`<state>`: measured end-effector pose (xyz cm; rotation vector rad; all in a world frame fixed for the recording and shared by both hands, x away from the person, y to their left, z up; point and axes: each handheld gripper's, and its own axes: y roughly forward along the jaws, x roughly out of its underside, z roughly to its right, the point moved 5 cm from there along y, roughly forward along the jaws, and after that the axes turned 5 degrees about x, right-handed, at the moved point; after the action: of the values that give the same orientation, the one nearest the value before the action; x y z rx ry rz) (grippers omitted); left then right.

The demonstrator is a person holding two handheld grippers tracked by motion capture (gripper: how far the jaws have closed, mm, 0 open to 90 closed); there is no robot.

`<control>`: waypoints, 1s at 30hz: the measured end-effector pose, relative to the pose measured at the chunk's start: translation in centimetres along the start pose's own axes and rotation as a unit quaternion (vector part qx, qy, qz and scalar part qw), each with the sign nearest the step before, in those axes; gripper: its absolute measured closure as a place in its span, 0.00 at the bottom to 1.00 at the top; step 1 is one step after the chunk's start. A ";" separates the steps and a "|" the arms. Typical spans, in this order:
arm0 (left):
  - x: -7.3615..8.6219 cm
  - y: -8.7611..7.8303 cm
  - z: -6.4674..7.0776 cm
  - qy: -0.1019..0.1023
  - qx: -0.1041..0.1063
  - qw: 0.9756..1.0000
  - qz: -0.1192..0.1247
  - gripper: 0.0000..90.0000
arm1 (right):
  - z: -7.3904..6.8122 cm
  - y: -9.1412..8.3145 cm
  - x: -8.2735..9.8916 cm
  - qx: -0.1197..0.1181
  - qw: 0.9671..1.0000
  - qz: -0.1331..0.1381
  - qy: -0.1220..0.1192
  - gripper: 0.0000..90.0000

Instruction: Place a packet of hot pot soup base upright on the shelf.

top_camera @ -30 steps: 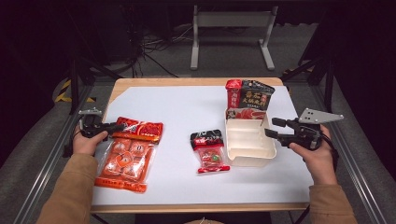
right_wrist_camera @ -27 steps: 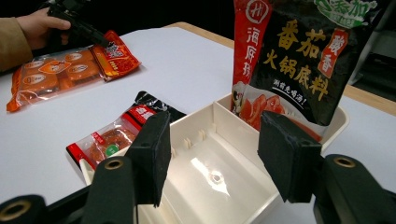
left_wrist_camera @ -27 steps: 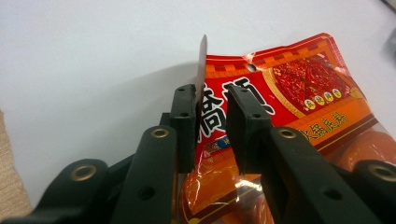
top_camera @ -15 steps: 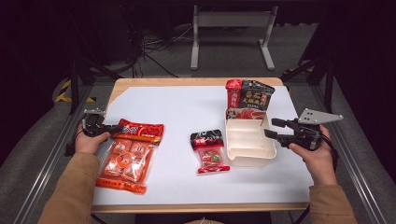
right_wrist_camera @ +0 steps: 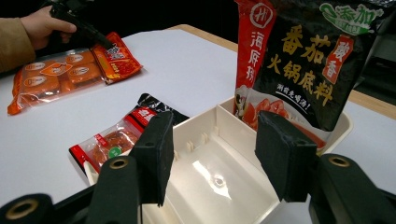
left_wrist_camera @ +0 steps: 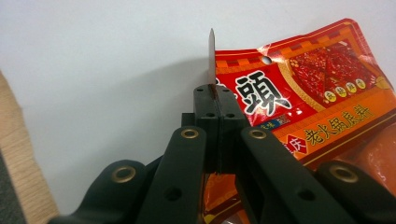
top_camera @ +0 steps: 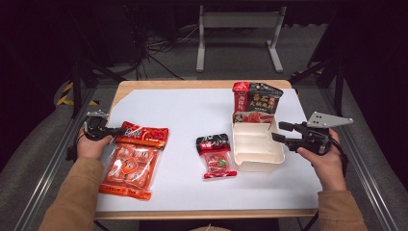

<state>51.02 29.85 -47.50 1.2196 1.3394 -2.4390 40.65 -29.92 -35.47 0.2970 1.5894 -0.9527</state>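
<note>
The left gripper (top_camera: pixel 114 130) has just been closing and is now clamped on the top corner of the large orange-red sauce packet (top_camera: pixel 131 161). In the left gripper view its 2 black jaws meet with the packet's sealed edge (left_wrist_camera: pixel 211 58) pinched upright between them, and the printed red header (left_wrist_camera: pixel 299 98) spreads away to the right of the jaws over the white table cover (top_camera: pixel 192 115). The rest of that packet lies flat just beyond and below the claw, toward the person.

The right gripper (top_camera: pixel 279 132) hangs at the near right edge of the white divided tray (top_camera: pixel 255 144), jaws apart with nothing between the pads; they have just eased slightly closer. In the right gripper view the tray's empty compartments (right_wrist_camera: pixel 219 172) sit directly ahead of and under the open jaws. The tall black-and-red pouch (right_wrist_camera: pixel 299 65) stands in the tray's far section, beyond the right-hand jaw, seemingly leaning on the back wall, though its base is hidden. A small red-and-black packet (top_camera: pixel 215 155) lies flat just left of the tray, between the 2 grippers.
</note>
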 end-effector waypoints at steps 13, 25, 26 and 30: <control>-1.4 -4.8 2.5 0.026 0.007 0.996 0.083 1.00 | -0.9 0.7 -0.8 -0.011 1.000 0.002 -0.008 0.54; -3.3 -9.4 7.1 0.067 0.014 0.987 0.146 1.00 | -1.5 1.3 -1.5 -0.022 1.000 0.006 -0.015 0.54; -3.5 -9.9 7.6 0.074 0.011 0.986 0.152 1.00 | -1.5 1.4 -1.5 -0.023 1.000 0.007 -0.015 0.54; -3.4 -10.9 8.8 0.084 0.002 0.983 0.163 1.00 | -1.6 1.4 -1.6 -0.024 1.000 0.007 -0.018 0.54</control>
<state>43.30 29.02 -35.38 1.5389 1.0656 -2.1531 40.84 -27.39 -34.64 0.2557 1.5720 -0.9031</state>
